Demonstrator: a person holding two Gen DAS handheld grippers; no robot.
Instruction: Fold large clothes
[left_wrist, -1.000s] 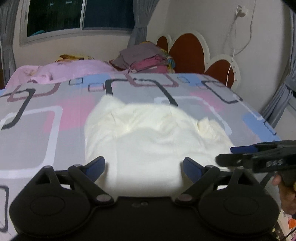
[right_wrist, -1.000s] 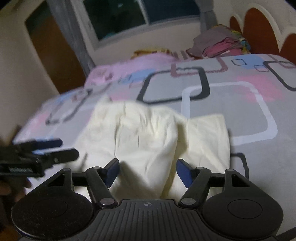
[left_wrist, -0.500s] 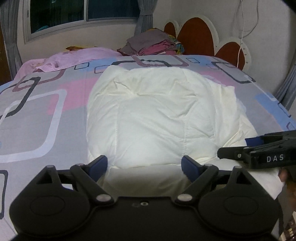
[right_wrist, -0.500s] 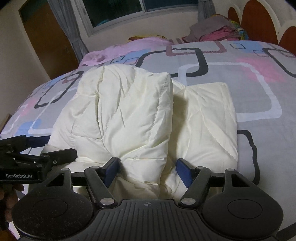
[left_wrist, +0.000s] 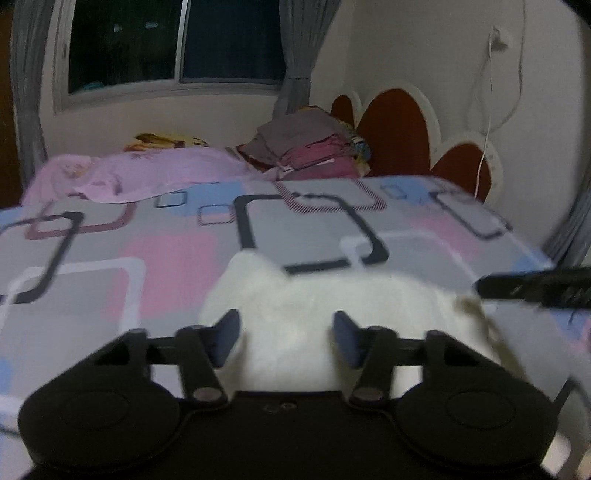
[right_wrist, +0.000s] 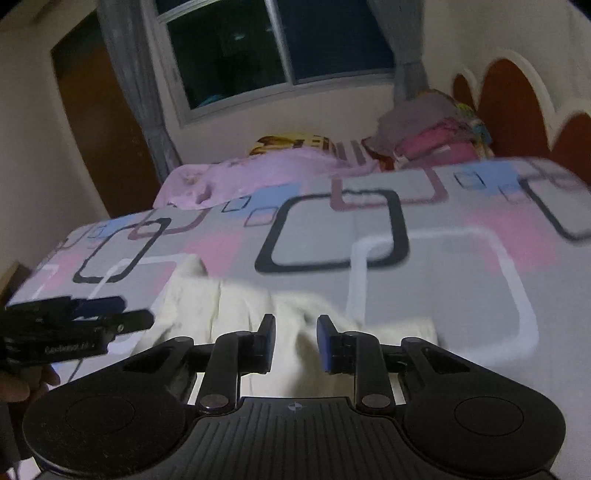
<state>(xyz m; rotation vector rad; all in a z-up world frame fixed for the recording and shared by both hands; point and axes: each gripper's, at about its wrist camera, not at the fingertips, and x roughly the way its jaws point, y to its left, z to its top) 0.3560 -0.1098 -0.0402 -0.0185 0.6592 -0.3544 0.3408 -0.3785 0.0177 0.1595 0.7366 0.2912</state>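
Bed (left_wrist: 177, 258) in patterned sheet, with cream garment (left_wrist: 295, 314), pink cloth (left_wrist: 140, 173), folded clothes stack (left_wrist: 310, 147).

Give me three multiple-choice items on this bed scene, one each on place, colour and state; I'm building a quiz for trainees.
1. Where is the clothes pile?
A. by the headboard
B. on the floor
C. on the window sill

2. What colour is the garment between the grippers?
A. cream
B. black
C. red

3. How does the garment lie?
A. hung on a hanger
B. bunched on the bed
C. rolled in a bag

Key: 1 A, it sits at the bed's far end beside the headboard. 2 A, the fabric is pale cream. 3 B, it rests rumpled on the patterned sheet.
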